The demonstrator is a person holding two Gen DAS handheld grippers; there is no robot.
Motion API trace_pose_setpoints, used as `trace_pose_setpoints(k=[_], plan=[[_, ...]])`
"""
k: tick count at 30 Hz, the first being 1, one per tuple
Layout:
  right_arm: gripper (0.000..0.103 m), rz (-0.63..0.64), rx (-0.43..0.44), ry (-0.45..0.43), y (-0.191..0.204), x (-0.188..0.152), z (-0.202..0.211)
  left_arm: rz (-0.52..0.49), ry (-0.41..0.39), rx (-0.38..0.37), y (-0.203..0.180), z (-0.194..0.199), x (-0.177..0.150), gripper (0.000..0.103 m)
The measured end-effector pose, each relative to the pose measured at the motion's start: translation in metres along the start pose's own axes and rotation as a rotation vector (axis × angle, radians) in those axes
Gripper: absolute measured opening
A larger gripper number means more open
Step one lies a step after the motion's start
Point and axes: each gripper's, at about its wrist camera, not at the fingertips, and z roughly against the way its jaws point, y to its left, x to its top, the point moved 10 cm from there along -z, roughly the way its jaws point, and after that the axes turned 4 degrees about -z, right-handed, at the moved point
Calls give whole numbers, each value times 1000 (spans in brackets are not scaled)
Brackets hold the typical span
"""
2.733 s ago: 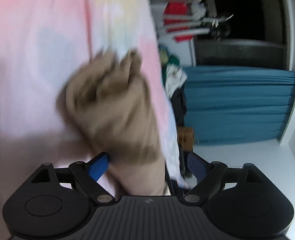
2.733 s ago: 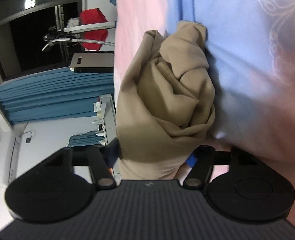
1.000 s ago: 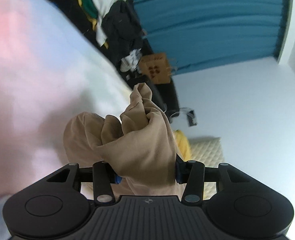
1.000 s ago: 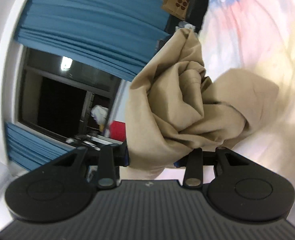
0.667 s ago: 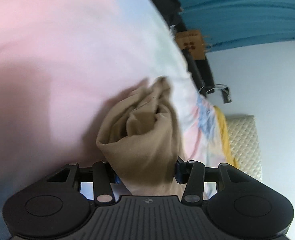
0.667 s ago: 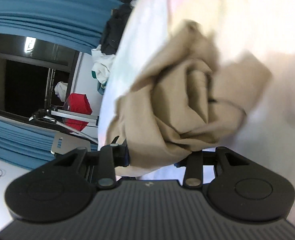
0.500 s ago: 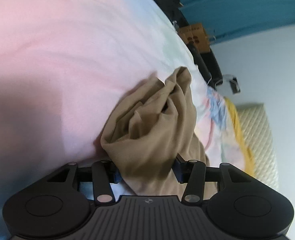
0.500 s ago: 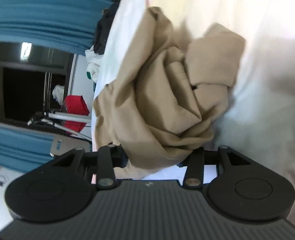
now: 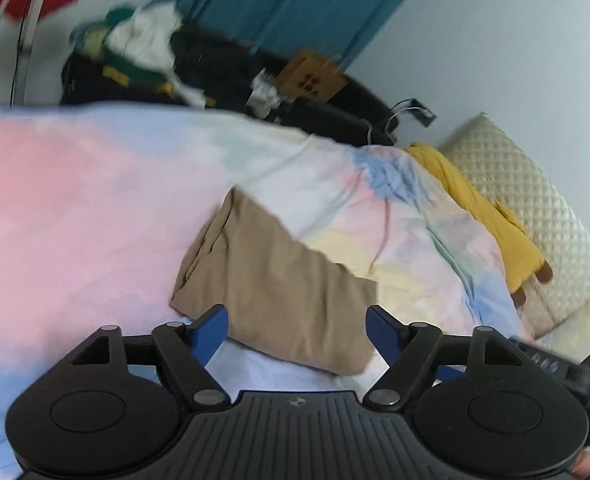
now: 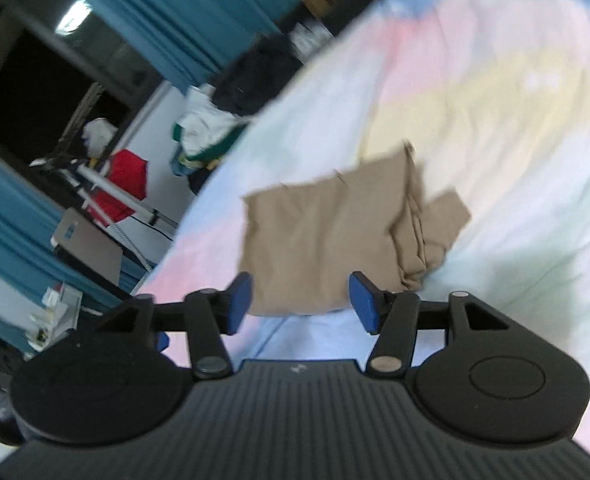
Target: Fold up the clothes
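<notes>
left wrist view: the left claw [image 9: 297,326] is spread wide with nothing between its blue pads. just beyond it a tan garment [image 9: 279,280] lies on a pastel bedspread [image 9: 75,208], folded into a flat oblong packet. its long axis runs from the near right to the far left, and its near edge sits between the pads. far right lie a yellow cloth [image 9: 479,208] and a quilted pillow [image 9: 535,200]; a heap of clothes [image 9: 135,52] sits past the bed's far edge, before teal curtains [image 9: 295,4].

right wrist view: the right claw [image 10: 301,300] is also spread and empty. the tan garment [image 10: 327,236] lies straight ahead of it, its near edge just past the pads. the fold looks loose on the right, where layers bunch and a corner sticks out. both claws sit about equally near. the packet could be a finished fold or one awaiting another fold.
</notes>
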Motion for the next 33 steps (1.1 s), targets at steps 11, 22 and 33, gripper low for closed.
trace_pose_setpoints(k=[11,22,33], plan=[[87,281,14,-185,60,-39,111,-260,-152,99,-73,150,-14,102],[87,407,12,-301,72,-105,137,-363,-262,199,-81,217,-71,102],[87,503,-52,-364,71,-134,114,-365,-301,257,-45,208,-98,102]])
